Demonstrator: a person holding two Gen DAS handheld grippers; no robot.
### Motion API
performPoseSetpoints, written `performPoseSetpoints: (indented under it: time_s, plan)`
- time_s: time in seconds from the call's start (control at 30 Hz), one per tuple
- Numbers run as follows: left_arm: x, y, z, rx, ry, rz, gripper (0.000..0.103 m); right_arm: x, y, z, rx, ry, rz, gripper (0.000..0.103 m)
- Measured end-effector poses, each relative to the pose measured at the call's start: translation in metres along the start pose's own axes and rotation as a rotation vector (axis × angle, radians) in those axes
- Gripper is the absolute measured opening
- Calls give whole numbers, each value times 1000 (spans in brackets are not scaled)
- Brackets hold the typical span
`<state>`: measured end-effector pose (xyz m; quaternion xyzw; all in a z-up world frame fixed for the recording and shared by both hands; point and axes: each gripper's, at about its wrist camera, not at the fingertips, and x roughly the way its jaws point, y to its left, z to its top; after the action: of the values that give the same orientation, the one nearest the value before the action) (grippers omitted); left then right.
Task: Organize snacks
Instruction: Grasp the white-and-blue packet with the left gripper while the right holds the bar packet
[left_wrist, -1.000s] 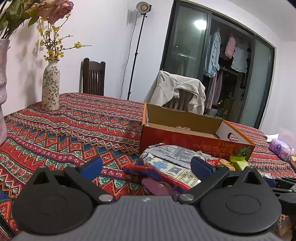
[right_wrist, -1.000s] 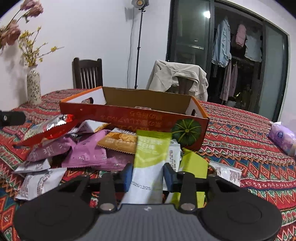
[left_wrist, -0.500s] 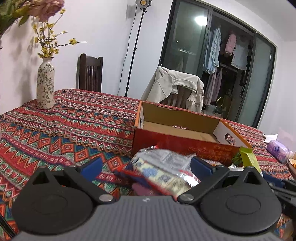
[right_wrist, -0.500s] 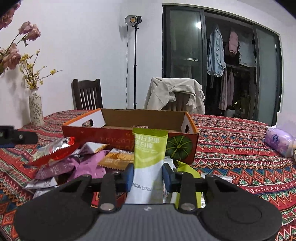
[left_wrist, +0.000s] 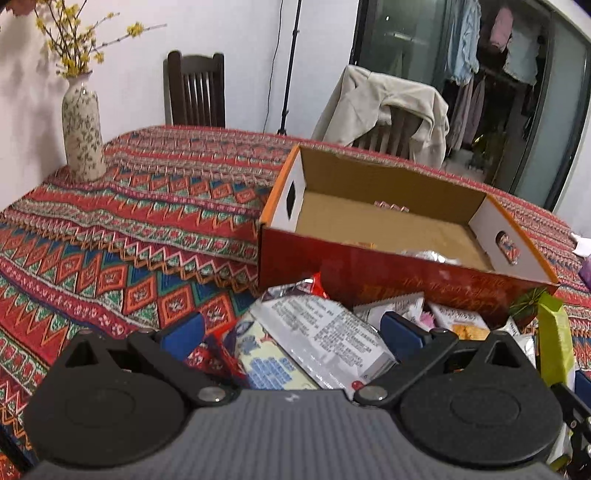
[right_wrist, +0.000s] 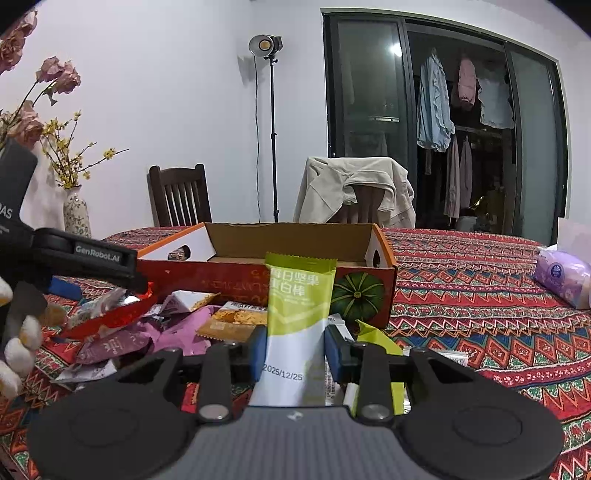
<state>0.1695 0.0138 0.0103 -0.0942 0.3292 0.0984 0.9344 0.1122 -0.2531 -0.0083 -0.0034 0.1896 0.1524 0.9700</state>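
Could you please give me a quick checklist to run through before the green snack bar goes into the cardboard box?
1. Right gripper shut on green snack bar: ok.
2. Bar lifted off the snack pile: ok.
3. Cardboard box has bare floor for it: ok.
4. Left gripper holding a silver packet: cannot tell.
5. Left gripper apart from the bar: ok.

Patterned red tablecloth (left_wrist: 147, 229) under cardboard box (left_wrist: 406, 273), loose snack packets (right_wrist: 147, 339), floral vase (left_wrist: 82, 129).

Black grippers (right_wrist: 292, 349), blue jaws, silver screws, white "GenRobot.AI" lettering, grey housing
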Motion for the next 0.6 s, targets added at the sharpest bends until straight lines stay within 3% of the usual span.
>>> performPoseSetpoints:
  time_s: [0.3,0.4,0.47,0.6]
  plan:
    - [6,20,-5,-82,82,-62,103,5,-3,-1,9,8,20,33]
    - [9,31,-6,-138,113,-123,91,6,-3,-2,10,11,20,33]
    - [7,32,-7,-123,102,-122,80,6,-3,-1,9,11,18,33]
    - [-1,36,-10,-111,61,-137,75,6,-2,-1,5,8,17,33]
